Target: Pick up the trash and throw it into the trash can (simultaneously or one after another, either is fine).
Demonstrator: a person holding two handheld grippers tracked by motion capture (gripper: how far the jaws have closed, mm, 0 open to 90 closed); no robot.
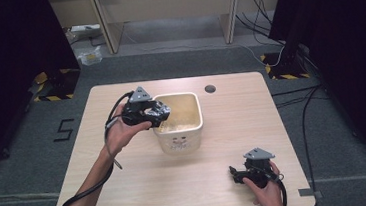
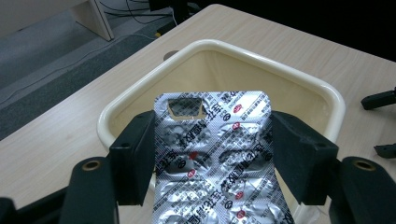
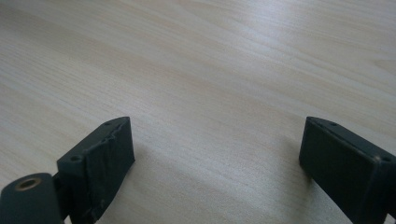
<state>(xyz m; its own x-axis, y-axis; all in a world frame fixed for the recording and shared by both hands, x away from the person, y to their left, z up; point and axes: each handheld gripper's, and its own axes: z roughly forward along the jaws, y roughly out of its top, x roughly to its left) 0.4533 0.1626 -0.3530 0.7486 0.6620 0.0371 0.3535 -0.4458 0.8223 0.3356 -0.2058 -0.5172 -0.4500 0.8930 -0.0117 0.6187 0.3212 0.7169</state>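
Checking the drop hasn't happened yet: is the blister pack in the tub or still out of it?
Out. The blister pack is clamped between the left claw's jaws, above the cream tub's rim; the tub's visible inside holds nothing.

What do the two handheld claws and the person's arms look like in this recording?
Both the left claw and right claw are black, each topped by a grey three-cornered plate, with blocky black jaws bearing brass-coloured rivets. A black cable trails from the left one along the forearm. Both forearms are bare, with no sleeves visible.

A pale wooden counter (image 1: pixel 233 128) stands on grey carpet (image 1: pixel 168 66); black curtains (image 1: pixel 10 43) hang at both sides, and cables (image 1: pixel 264 20) trail near a wooden desk (image 1: pixel 167 4) behind
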